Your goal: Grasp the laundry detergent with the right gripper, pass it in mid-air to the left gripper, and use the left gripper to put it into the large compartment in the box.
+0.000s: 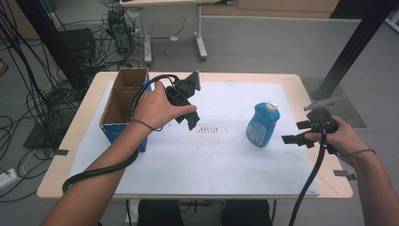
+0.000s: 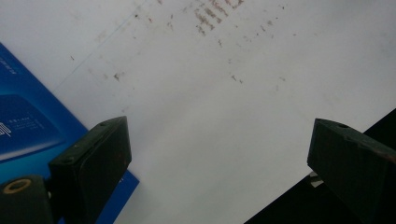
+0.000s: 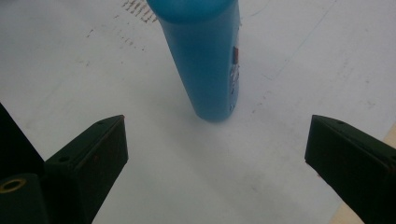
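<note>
White paper covers the table (image 1: 301, 188); right gripper (image 1: 295, 133), jaws apart, faces an upright blue bottle (image 1: 261, 125), probably light, slick plastic: grip mid-body. Left gripper (image 1: 188, 106) also gapes.

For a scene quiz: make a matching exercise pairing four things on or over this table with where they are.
Things:
1. blue bottle
2. cardboard box
3. left gripper
4. right gripper

Places:
A. open-topped, at the table's left side
B. jaws open, held above the white sheet right beside the box
C. upright on the white sheet, right of centre
D. jaws open, near the table's right edge, pointing at the bottle

Pairs: 1-C, 2-A, 3-B, 4-D
</note>
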A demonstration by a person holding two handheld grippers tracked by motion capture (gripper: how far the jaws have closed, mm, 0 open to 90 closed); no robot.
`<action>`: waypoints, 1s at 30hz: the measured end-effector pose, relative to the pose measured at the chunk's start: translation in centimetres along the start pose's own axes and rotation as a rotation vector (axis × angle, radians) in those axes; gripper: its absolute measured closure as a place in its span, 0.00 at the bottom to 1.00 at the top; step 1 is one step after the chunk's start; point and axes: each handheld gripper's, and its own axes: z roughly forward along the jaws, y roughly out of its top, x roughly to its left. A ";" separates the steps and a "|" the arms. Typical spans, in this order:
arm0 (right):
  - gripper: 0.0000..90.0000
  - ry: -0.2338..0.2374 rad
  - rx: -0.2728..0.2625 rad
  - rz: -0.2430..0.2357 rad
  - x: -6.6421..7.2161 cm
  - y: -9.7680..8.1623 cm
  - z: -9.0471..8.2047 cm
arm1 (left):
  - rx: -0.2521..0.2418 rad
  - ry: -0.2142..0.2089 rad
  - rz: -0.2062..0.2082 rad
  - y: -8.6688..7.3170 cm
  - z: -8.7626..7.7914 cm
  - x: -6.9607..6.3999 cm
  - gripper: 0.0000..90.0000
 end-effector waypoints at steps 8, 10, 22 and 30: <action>0.06 -0.001 -0.027 -0.006 0.2 -1.2 0.8 | 0.002 0.000 0.006 -0.1 0.2 0.0 0.07; 0.06 -0.007 -0.034 -0.008 0.3 -1.4 1.0 | 0.003 -0.004 0.004 -0.1 0.3 0.1 0.07; 0.06 -0.012 -0.067 -0.020 0.5 -3.0 2.0 | -0.002 -0.002 0.003 -0.1 0.5 0.2 0.07; 0.06 -0.019 -0.075 -0.011 0.4 -3.7 2.8 | 0.000 -0.005 0.008 0.0 0.7 0.2 0.07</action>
